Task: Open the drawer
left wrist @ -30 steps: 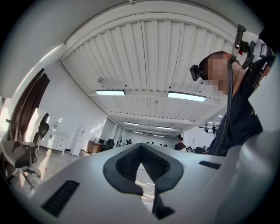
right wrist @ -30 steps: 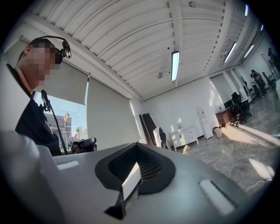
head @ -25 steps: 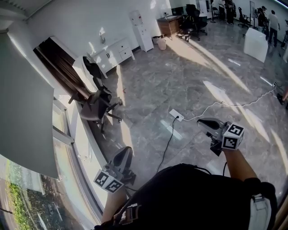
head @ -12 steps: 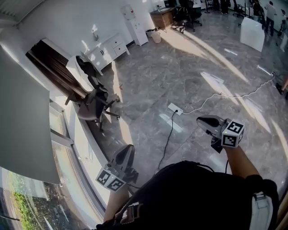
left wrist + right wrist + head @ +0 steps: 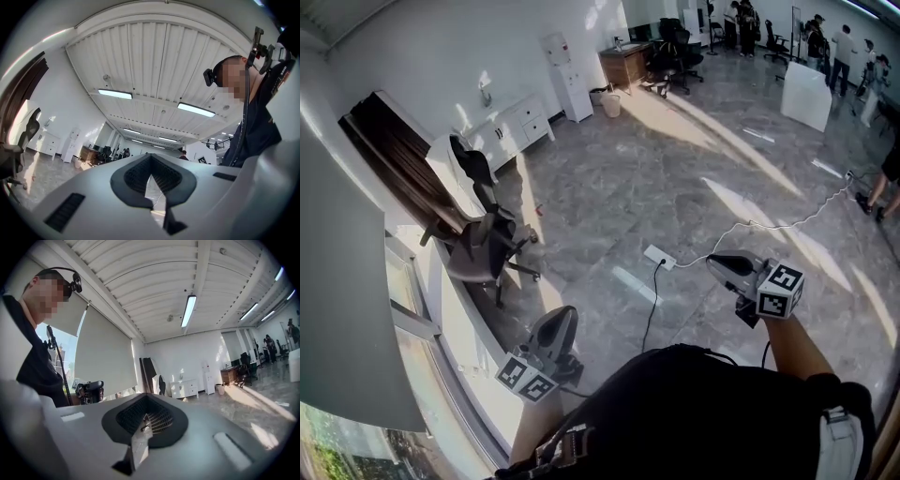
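Standing on a glossy, grey-veined marble floor (image 5: pixel 675 178), a person holds a smooth, pale-grey plastic gripper in each hand. The left gripper (image 5: pixel 565 312) tapers to a rounded nose with dark ribbed pads. Its jaws are pressed together at the tip with nothing between them. The right gripper (image 5: pixel 715 262) has the same shape and carries a black-and-white marker cube (image 5: pixel 780 290). Its jaws are also clenched on nothing.

The drawer belongs to a low, boxy white cabinet (image 5: pixel 517 127) against the far white wall. The cabinet is well apart from both sets of fingertips, with open floor between. From this distance its flat fronts look closed.

A black mesh office chair (image 5: pixel 483 248) stands by the window. A white rectangular power strip (image 5: pixel 658 257) with a thin black cable lies on the floor near the right gripper.
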Motion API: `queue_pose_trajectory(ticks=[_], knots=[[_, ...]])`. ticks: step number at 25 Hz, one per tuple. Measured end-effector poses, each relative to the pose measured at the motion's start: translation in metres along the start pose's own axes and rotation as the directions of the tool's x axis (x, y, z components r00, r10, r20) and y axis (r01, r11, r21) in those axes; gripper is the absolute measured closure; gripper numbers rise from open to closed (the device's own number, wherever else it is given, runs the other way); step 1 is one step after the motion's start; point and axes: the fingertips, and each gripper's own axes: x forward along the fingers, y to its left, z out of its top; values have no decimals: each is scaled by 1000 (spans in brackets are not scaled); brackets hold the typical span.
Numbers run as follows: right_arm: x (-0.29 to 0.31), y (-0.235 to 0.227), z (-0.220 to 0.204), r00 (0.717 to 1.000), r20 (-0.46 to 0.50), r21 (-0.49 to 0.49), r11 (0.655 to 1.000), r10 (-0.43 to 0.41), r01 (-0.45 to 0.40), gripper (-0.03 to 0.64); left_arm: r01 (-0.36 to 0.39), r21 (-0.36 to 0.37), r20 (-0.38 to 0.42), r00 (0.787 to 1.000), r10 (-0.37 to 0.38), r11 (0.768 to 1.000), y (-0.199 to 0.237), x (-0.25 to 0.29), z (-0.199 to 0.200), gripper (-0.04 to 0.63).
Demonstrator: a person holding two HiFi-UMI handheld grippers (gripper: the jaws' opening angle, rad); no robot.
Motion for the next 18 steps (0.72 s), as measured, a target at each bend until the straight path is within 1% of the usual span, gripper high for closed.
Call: queue_pose_trajectory(ticks=[3, 8, 11, 15, 18], knots=[[48, 12, 6, 1000, 9, -3, 1000, -13, 13, 615, 16, -9, 5, 1000, -15, 1000, 44, -18, 15, 595], [118, 25, -7, 1000, -30, -17, 1000, -7, 6, 615, 25, -14, 4, 1000, -25, 1000, 102, -44, 20, 595], [156, 29, -11, 998, -54, -14, 1000, 11, -12, 615, 0, -31, 13, 1000, 1, 1000, 134, -61, 24, 595], [201, 23, -8, 997, -63, 6, 999, 44, -44, 615, -53, -45, 16, 998, 54, 998, 163, -78, 26, 595], [232, 19, -17, 992, -81, 13, 995, 97, -96, 615, -106, -57, 7, 994, 106, 993, 183, -85, 22, 595]])
